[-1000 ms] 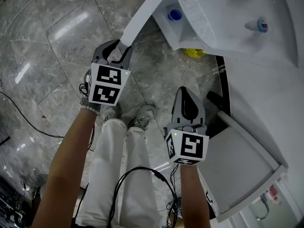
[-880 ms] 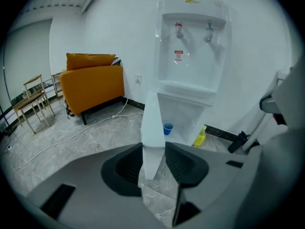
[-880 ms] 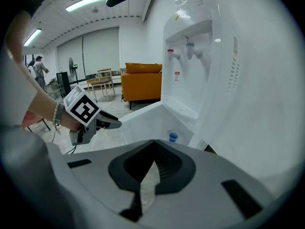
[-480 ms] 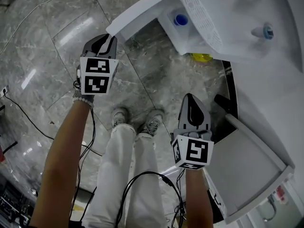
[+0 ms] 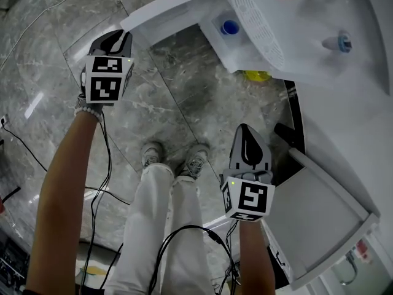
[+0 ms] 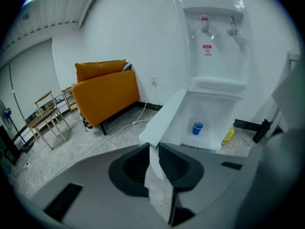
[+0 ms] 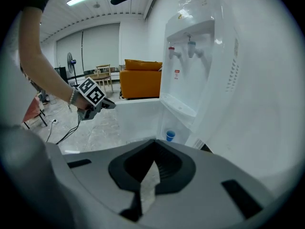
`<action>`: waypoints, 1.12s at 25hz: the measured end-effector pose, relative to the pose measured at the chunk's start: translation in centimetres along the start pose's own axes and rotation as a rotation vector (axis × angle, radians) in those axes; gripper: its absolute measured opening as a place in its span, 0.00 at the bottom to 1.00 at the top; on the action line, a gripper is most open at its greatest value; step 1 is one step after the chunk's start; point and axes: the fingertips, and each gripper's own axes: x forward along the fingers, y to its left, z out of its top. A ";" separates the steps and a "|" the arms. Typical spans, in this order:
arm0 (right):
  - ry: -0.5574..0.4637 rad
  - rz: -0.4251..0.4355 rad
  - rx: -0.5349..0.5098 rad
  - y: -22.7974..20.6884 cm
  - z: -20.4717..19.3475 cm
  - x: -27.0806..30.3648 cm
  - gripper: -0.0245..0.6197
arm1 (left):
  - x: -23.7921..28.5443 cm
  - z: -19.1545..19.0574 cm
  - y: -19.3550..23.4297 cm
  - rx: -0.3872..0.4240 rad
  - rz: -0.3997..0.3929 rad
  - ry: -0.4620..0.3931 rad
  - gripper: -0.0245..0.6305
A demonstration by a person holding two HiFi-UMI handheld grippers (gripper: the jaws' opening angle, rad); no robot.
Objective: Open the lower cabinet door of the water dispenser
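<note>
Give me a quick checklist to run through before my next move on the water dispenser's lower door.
1. Left gripper on the cabinet door: ok. Its jaws have just been closing, and the door's edge is clamped between them.
2. Door swung out from the water dispenser: ok, the lower cabinet stands open.
3. Blue cup inside the cabinet, upright and apart from the door: ok.
4. Right gripper shut, empty and apart from the door: ok.
5. Whether the door can swing out further: cannot tell.
</note>
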 end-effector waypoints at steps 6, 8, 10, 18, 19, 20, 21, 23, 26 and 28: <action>0.012 -0.005 -0.006 -0.5 -0.6 -0.1 0.05 | 1.0 0.3 1.8 -0.026 0.028 -0.001 0.13; 0.013 -0.010 -0.005 -0.8 -0.7 -0.1 0.05 | 1.2 0.3 2.1 -0.046 0.035 -0.009 0.13; 0.013 -0.014 -0.004 -1.0 -0.7 -0.1 0.05 | 1.1 0.4 2.2 -0.075 0.044 -0.017 0.13; 0.003 -0.017 0.008 -1.2 -0.1 -0.6 0.05 | -1.0 -0.3 1.4 -0.137 0.066 -0.027 0.06; 0.001 -0.016 0.009 -1.2 0.2 -0.7 0.05 | -1.4 -0.4 1.3 -0.141 0.064 -0.029 0.06; -0.002 -0.014 0.010 -1.1 0.4 -0.8 0.05 | -1.9 -0.4 1.1 -0.144 0.061 -0.030 0.06; -0.005 -0.011 0.011 -1.1 0.6 -0.9 0.05 | -2.4 -0.4 0.9 -0.146 0.055 -0.031 0.06; -0.012 -0.004 0.017 -0.9 1.1 -1.3 0.05 | -3.6 -0.5 0.1 -0.157 0.037 -0.033 0.06; -0.022 -0.003 0.029 -1.0 1.9 -1.8 0.05 | -5.6 -0.6 -1.9 -0.177 -0.007 -0.038 0.06; -0.033 -0.004 0.038 -1.0 2.7 -2.3 0.05 | -7.2 -0.7 -3.3 -0.175 -0.031 -0.037 0.06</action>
